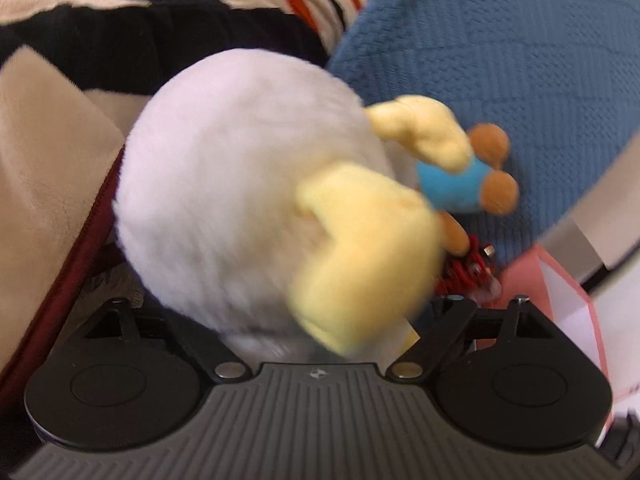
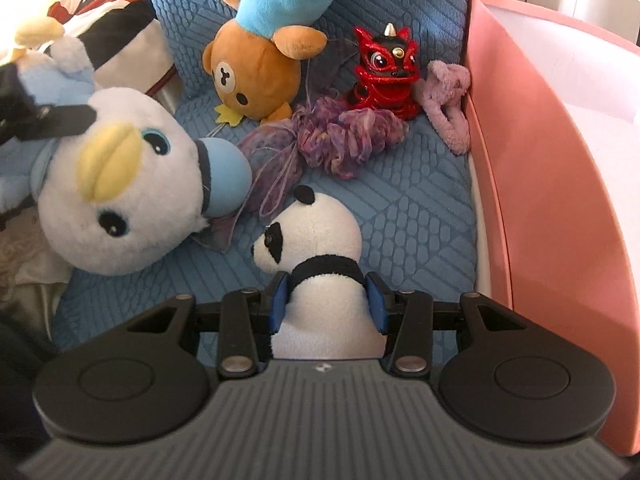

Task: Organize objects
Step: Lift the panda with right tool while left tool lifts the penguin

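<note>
R gripper (image 2: 326, 300): we've got the panda plush (image 2: 320, 248) pinched at the neck/upper body, blue pads (image 2: 280, 300) pressed into the white fur either side just under the black collar band. Makes sense as a grip pt: narrowest part, head bulges above so it shouldn't slip out. Panda sits low over the blue quilted cushion (image 2: 420, 208); can't tell if it's touching or just off it.

L gripper (image 1: 320, 316): the duck plush (image 1: 240, 184) fills the gap between the fingers, yellow feet (image 1: 360, 252) toward the cam, body blurred. Fingertips hidden behind fur, so we can't tell from this view if it's clamped. From the R cam a black finger lies across the duck's head (image 2: 120, 184), prob the L unit, but closure still not readable.

Other stuff parked at the back of the cushion: brown bear in blue shirt (image 2: 260, 52) upside down against the backrest, red lion figure (image 2: 384, 72) upright, pink plush (image 2: 448, 100) wedged against the pink box wall (image 2: 540, 160), purple mesh pouf (image 2: 340, 140) in front of the lion.

Surface: soft, textured blue seat cover, so things will settle, not slide. Striped cream/black/red blanket (image 1: 100, 40) to the left. Pink box w/ white interior on the right edge looks like the likely drop spot, our guess only.
</note>
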